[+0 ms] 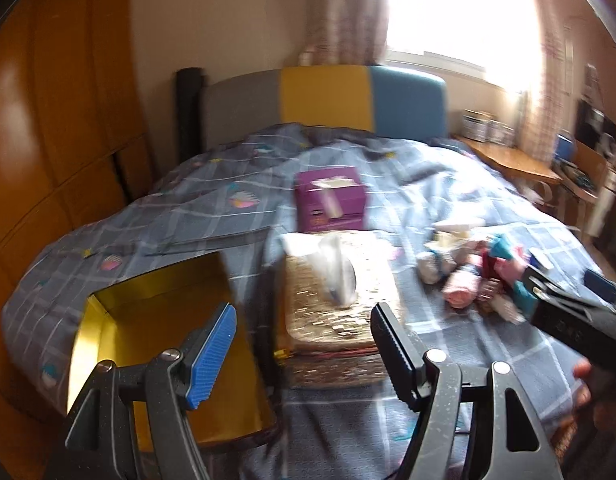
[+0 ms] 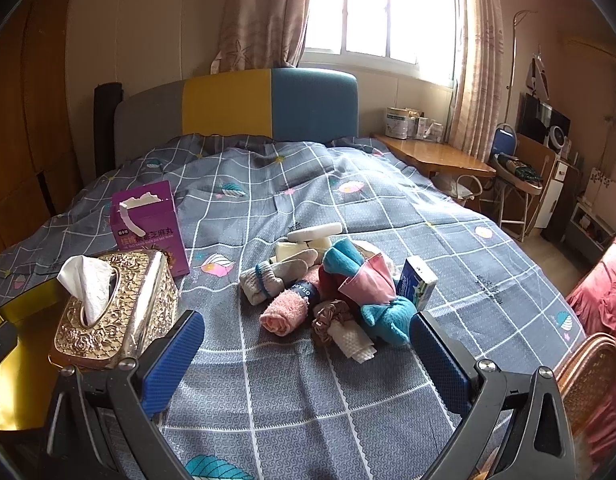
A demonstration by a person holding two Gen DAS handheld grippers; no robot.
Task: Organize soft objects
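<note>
A pile of soft things lies on the bed: a rolled pink towel (image 2: 285, 312), grey socks (image 2: 268, 278), a teal plush (image 2: 392, 316), a pink cloth (image 2: 368, 280), a scrunchie (image 2: 332, 314) and a white cloth (image 2: 354, 340). The pile also shows blurred in the left wrist view (image 1: 476, 280). An open gold-lined box (image 1: 168, 340) sits at the left of the bed. My left gripper (image 1: 304, 356) is open and empty above the box and tissue holder. My right gripper (image 2: 308, 364) is open and empty just before the pile.
A gold embossed tissue holder (image 2: 120, 312) stands left of the pile, with a purple carton (image 2: 148, 224) behind it. A small blue-white carton (image 2: 418, 286) leans in the pile. A wooden desk (image 2: 436, 156) stands right of the bed. A wardrobe (image 1: 48, 140) is at the left.
</note>
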